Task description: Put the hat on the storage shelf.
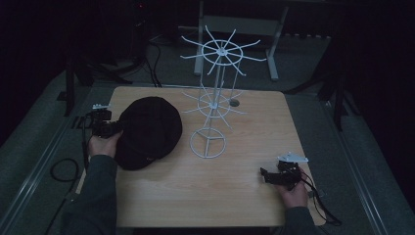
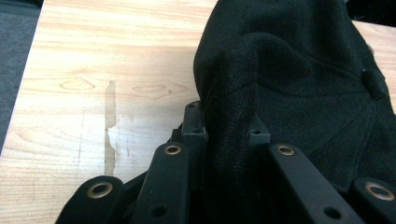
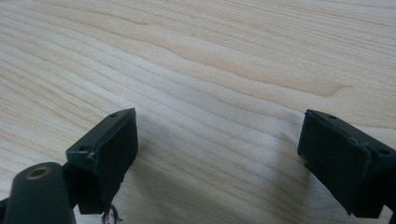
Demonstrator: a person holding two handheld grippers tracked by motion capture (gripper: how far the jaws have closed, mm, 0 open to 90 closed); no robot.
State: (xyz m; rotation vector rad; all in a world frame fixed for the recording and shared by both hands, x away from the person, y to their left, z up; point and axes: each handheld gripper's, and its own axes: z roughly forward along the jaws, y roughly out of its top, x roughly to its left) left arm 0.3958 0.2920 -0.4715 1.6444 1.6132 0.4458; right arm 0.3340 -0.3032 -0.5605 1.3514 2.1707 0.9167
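Dim room surrounds a light wooden table (image 1: 205,196) carrying a white wire rack (image 1: 215,98). From the high view, a black cap (image 1: 147,132) lies just left of the rack, and the left gripper (image 1: 115,128) touches the cap's left edge. Left gripper view: jaws pinch a fold of cap fabric. Right gripper view: the right gripper (image 3: 217,154), jaws spread wide, holds nothing above bare wood.

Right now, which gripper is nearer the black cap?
Left. The left gripper is shut on the black cap's edge; the right gripper sits open across the table, well apart from it.
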